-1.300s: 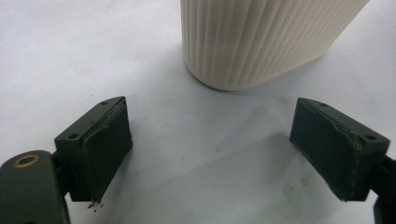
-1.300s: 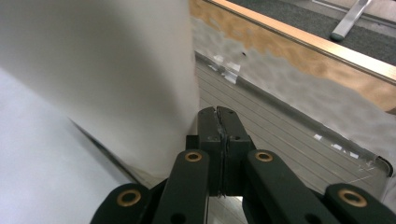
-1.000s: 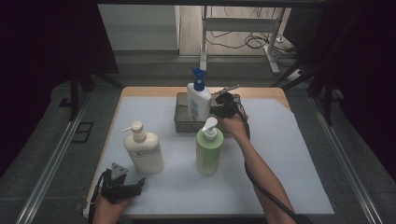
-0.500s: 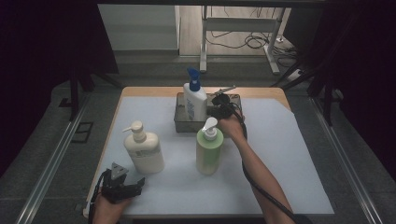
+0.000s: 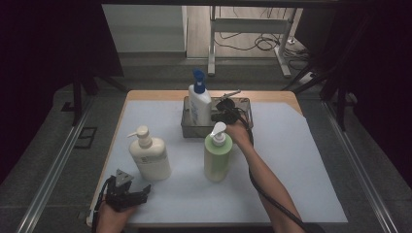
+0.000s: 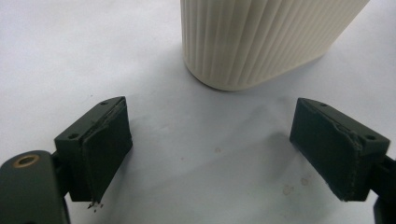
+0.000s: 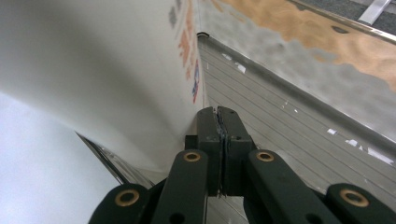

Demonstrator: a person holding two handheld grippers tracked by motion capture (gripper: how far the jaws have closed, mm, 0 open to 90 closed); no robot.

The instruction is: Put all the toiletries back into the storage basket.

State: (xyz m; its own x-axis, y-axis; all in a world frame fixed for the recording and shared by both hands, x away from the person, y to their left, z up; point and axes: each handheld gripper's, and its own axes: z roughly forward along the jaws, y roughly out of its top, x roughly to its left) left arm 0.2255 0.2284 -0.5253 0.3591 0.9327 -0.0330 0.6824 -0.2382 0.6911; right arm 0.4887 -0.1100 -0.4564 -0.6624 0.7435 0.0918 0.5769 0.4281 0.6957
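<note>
Orange and blue print runs down the white bottle here, but it's too blurred to read.

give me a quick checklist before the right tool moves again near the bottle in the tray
1. Right tool jaws shut, nothing between them: ok.
2. Right tool beside the white bottle with blue pump, touching or not: cannot tell.
3. White bottle upright in the metal tray: ok.
4. Green bottle upright, close to the right forearm: not ok, could be knocked.
5. Left tool open, short of the cream bottle: ok.
</note>
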